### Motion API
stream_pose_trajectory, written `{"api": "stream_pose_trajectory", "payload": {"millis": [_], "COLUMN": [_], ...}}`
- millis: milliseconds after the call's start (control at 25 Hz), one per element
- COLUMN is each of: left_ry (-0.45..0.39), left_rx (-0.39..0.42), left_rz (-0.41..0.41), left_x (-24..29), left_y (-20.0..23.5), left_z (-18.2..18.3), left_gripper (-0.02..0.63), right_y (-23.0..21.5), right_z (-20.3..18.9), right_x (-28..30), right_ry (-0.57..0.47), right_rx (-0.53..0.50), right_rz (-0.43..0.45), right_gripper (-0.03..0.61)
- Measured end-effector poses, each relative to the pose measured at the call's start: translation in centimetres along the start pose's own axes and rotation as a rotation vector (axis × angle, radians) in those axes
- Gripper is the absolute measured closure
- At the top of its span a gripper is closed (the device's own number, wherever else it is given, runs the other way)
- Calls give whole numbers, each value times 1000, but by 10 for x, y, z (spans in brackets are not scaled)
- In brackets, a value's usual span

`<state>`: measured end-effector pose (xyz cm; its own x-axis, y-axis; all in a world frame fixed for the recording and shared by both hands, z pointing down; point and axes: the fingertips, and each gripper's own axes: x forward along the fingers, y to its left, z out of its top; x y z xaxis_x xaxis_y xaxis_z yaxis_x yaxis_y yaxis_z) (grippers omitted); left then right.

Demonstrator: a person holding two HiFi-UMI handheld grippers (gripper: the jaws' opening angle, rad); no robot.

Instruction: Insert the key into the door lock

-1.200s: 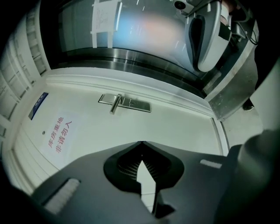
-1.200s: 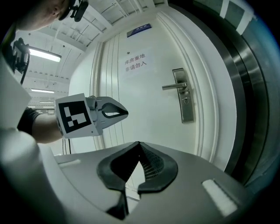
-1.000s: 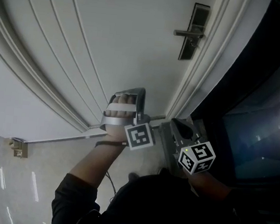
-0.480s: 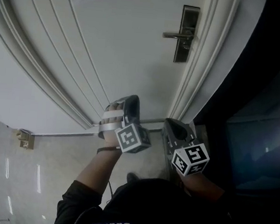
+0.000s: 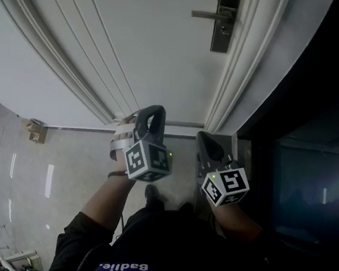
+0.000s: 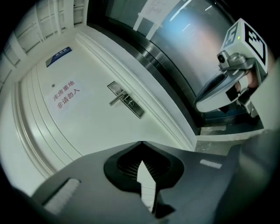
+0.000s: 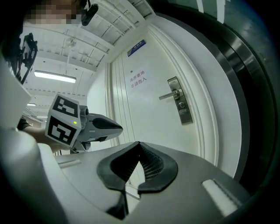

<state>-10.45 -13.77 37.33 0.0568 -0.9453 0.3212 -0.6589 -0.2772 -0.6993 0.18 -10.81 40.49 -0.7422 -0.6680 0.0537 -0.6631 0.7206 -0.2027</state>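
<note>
The door lock (image 5: pixel 222 34), one dark plate with one lever handle (image 5: pixel 208 14), sat at 12 o'clock in the head view. It was high on the white door (image 5: pixel 154 47) and well apart from both grippers. The left gripper (image 6: pixel 142 143) had its jaws pressed fully together, tips touching, with nothing seen between them. The right gripper (image 7: pixel 139 143) likewise had its tips meeting and gripped nothing.

Only the two gripper views caught the door's writing. There were two lines of red characters (image 6: pixel 65 92), 库房重地 over 非请勿入, and one blue plaque (image 6: pixel 58 56) at 10 o'clock, its print too small to read.

The head view alone showed glossy floor tiles (image 5: pixel 35 166) at 8 o'clock and the person's dark shirt (image 5: pixel 124 269) at 6 o'clock, with white lettering that looked like "Badlie". It also showed two cubes, the left marker cube (image 5: pixel 148 159) and the right marker cube (image 5: pixel 225 187), each with one green light.

The left gripper view placed the right gripper at 2 o'clock before a dark glossy panel (image 6: pixel 183 48). The right gripper view placed the left gripper at 9 o'clock, below a ceiling strip light (image 7: pixel 54 76).
</note>
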Motion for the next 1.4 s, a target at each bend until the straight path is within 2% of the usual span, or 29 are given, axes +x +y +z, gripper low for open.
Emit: {"api": "stream_pose_trajectory", "payload": {"millis": [240, 360, 520, 720, 1040, 1200, 1400], "left_ry": [-47, -83, -145, -196, -352, -406, -408], "left_rx": [-137, -180, -287, -333, -508, -612, -738], "left_rz": [-73, -90, -142, -155, -205, -268, -333], "left_x": [-32, -45, -67, -106, -158, -179, -199], "left_y": [-16, -14, -7, 17, 56, 53, 39], "left_z": [-3, -10, -23, -60, -118, -145, -165], "left_gripper": [594, 594, 594, 594, 594, 594, 594], "right_y": [17, 29, 55, 109, 189, 224, 252], "right_z": [-4, -4, -7, -13, -27, -36, -38], "right_x": [-12, -12, -8, 7, 34, 39, 30], "right_ry": [3, 2, 5, 21, 42, 42, 35], "right_rx": [9, -8, -39, -66, -141, -162, -192], "right_rz": [24, 21, 5, -12, -55, -65, -51], "right_gripper": [574, 574, 574, 574, 574, 574, 574]}}
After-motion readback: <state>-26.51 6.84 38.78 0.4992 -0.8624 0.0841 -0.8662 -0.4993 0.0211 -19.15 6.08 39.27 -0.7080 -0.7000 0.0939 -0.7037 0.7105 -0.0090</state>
